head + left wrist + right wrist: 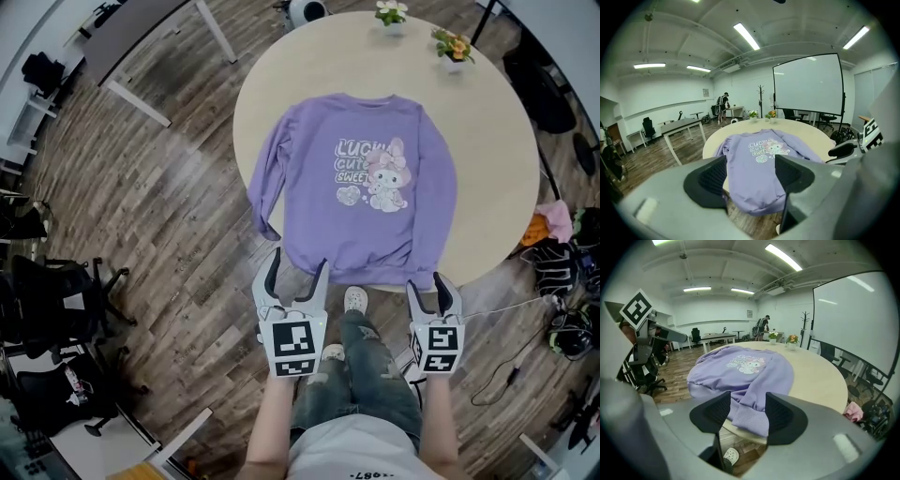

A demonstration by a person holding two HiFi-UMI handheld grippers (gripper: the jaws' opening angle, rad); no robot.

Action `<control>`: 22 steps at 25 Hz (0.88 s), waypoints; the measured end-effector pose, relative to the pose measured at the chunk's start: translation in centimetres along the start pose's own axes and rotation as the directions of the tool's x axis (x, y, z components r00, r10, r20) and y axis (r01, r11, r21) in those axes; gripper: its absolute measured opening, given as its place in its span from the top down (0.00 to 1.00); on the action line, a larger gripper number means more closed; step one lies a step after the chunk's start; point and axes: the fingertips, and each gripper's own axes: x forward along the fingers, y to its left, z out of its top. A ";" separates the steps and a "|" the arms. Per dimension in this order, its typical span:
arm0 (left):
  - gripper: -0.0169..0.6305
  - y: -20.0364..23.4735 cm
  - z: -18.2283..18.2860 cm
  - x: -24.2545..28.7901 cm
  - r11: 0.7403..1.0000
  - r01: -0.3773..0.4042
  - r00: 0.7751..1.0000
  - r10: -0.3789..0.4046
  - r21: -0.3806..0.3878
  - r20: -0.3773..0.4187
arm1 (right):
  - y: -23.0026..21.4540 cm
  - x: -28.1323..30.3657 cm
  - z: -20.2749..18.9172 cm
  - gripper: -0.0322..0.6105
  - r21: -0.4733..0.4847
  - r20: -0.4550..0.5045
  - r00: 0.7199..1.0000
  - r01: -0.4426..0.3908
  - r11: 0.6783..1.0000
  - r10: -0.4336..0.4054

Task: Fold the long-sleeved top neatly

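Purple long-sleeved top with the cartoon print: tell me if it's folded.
No, the purple long-sleeved top lies spread flat, print up, on the round beige table, sleeves along its sides.

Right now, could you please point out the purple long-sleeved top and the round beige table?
purple long-sleeved top (309, 216): head view, plain front fabric.
round beige table (487, 141): head view, bare right side.

Wood plank floor (187, 234), round beige table (487, 141), grey desk (131, 28), black office chairs (52, 292), projector screen (808, 84), ceiling strip lights (746, 36), white walls (661, 96)
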 end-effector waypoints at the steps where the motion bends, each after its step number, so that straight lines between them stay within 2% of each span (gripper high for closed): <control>1: 0.49 0.0 -0.2 0.1 1.000 0.002 1.000 -0.002 0.000 -0.005 | 0.1 0.2 -0.5 0.55 0.000 -0.010 1.000 -0.004 1.000 0.004; 16: 0.49 -0.4 -2.7 0.6 1.000 0.010 0.998 -0.011 -0.015 -0.060 | 1.0 2.6 -5.0 0.56 -0.034 -0.136 0.990 -0.034 0.999 0.029; 22: 0.49 -0.5 -3.2 0.5 1.000 0.008 0.997 -0.010 -0.028 -0.074 | 0.5 3.0 -5.9 0.67 -0.024 -0.156 0.988 -0.007 1.000 0.004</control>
